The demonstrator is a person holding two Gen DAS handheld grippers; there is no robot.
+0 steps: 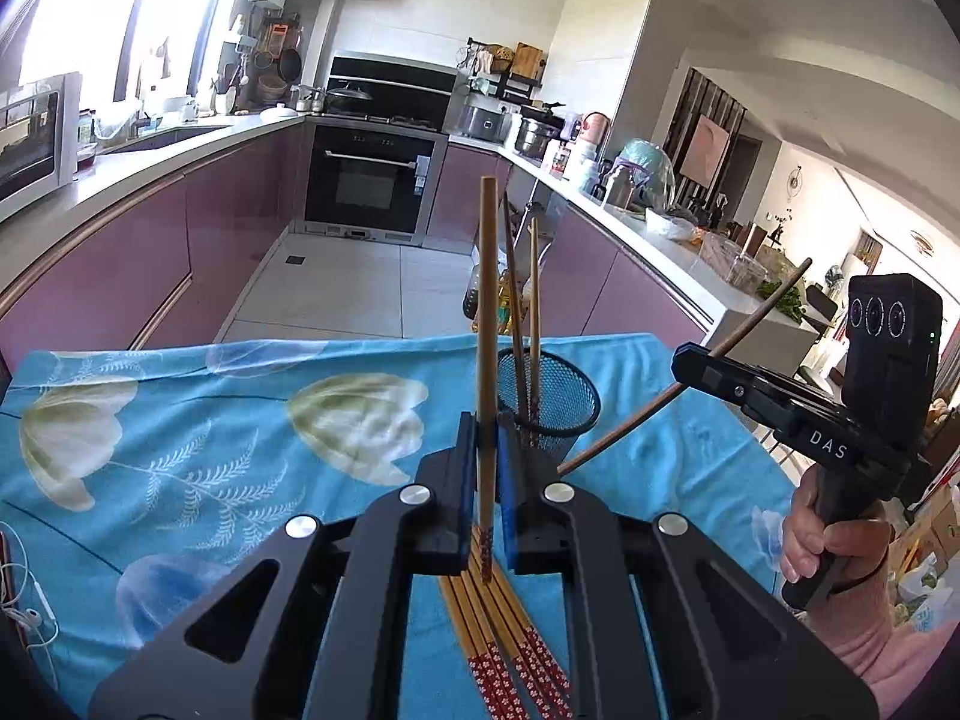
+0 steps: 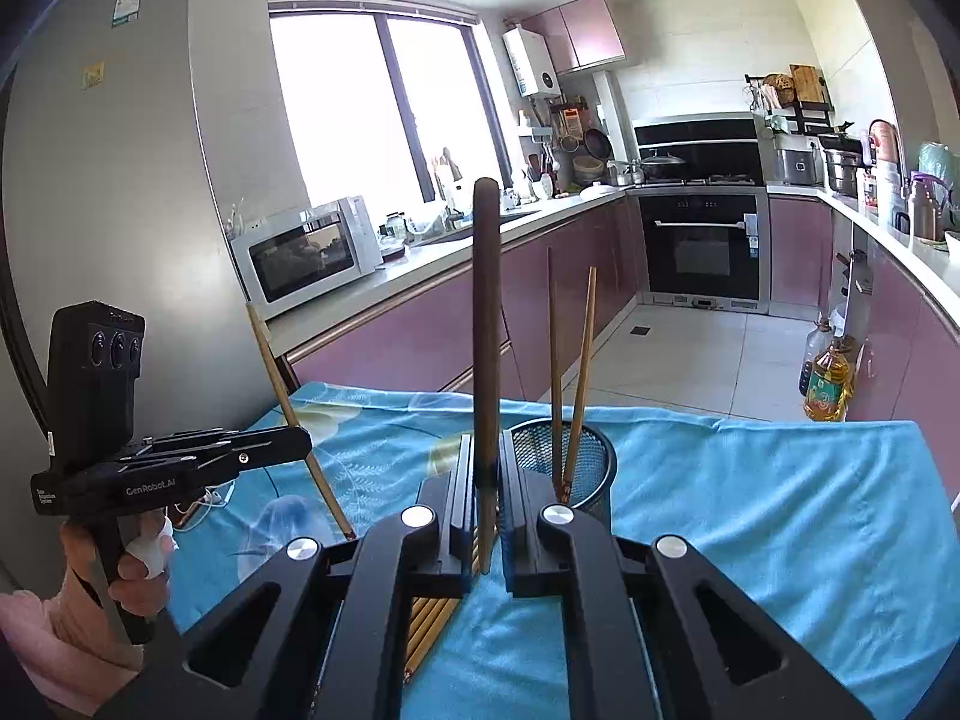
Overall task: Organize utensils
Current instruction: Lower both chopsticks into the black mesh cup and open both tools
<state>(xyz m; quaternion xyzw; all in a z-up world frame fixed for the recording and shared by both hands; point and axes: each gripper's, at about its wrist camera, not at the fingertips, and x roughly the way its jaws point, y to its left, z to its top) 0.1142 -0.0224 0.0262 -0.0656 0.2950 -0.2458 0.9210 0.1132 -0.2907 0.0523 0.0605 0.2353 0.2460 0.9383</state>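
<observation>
My left gripper (image 1: 487,444) is shut on a light wooden chopstick (image 1: 487,300) that stands nearly upright above the blue flowered cloth (image 1: 240,420). Just beyond it stands a black mesh cup (image 1: 564,402) with two chopsticks (image 1: 533,300) leaning in it. Several red-ended chopsticks (image 1: 510,636) lie on the cloth under the gripper. My right gripper (image 2: 486,480) is shut on a dark brown chopstick (image 2: 486,330), also upright, to the left of the mesh cup (image 2: 594,468). Each view shows the other gripper (image 1: 681,363) (image 2: 303,444) raised with its stick slanted.
Oil bottles (image 2: 828,384) stand on the floor past the table's far edge. White earphones (image 1: 24,606) lie at the cloth's left edge. Purple kitchen counters run along both sides, with a microwave (image 2: 306,252) on the left one.
</observation>
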